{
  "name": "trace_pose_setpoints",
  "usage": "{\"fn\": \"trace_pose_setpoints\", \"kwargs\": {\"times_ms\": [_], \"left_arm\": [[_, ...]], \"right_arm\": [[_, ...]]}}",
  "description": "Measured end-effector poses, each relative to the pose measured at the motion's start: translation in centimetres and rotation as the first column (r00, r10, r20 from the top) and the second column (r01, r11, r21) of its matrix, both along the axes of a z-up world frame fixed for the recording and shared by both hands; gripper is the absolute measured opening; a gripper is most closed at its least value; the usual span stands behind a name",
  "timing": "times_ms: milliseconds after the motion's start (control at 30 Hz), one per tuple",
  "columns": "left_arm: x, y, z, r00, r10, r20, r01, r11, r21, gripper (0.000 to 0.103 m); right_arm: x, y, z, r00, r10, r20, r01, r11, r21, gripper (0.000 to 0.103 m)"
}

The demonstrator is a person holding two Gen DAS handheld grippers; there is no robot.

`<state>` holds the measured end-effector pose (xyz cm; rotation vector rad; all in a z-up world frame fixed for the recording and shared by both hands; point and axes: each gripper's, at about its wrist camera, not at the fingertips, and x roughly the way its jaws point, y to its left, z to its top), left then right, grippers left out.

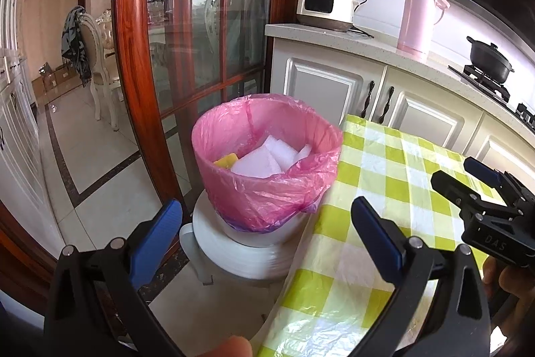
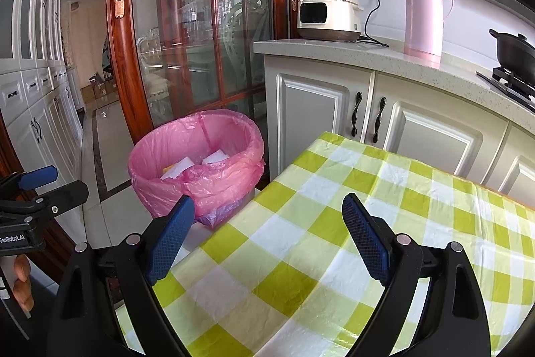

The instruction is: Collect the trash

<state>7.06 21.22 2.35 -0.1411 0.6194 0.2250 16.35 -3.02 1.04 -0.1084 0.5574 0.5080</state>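
Note:
A trash bin lined with a pink bag (image 1: pixel 267 176) stands on a white stool beside the table; it also shows in the right wrist view (image 2: pixel 197 163). White foam pieces (image 1: pixel 264 161) and a yellow scrap (image 1: pixel 225 160) lie inside it. My left gripper (image 1: pixel 267 219) is open and empty, just in front of the bin. My right gripper (image 2: pixel 267 216) is open and empty above the table's left edge. The right gripper also shows in the left wrist view (image 1: pixel 468 179), and the left gripper in the right wrist view (image 2: pixel 53 183).
A table with a green-and-white checked cloth (image 2: pixel 334 240) lies to the right of the bin. Behind are white cabinets, a counter with a rice cooker (image 1: pixel 326 4), a pink thermos (image 1: pixel 418 12) and a black pot (image 1: pixel 490 61). A wooden glass door (image 1: pixel 200 22) stands behind the bin.

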Motion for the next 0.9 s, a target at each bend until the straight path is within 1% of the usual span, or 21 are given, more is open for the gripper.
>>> {"fn": "trace_pose_setpoints", "kwargs": {"times_ms": [900], "left_arm": [[0.36,0.18,-0.05,1.0,0.0,0.0,0.0,1.0,0.0,0.098]], "right_arm": [[0.44,0.65,0.01,1.0,0.027,-0.008,-0.027,1.0,-0.003,0.085]]}}
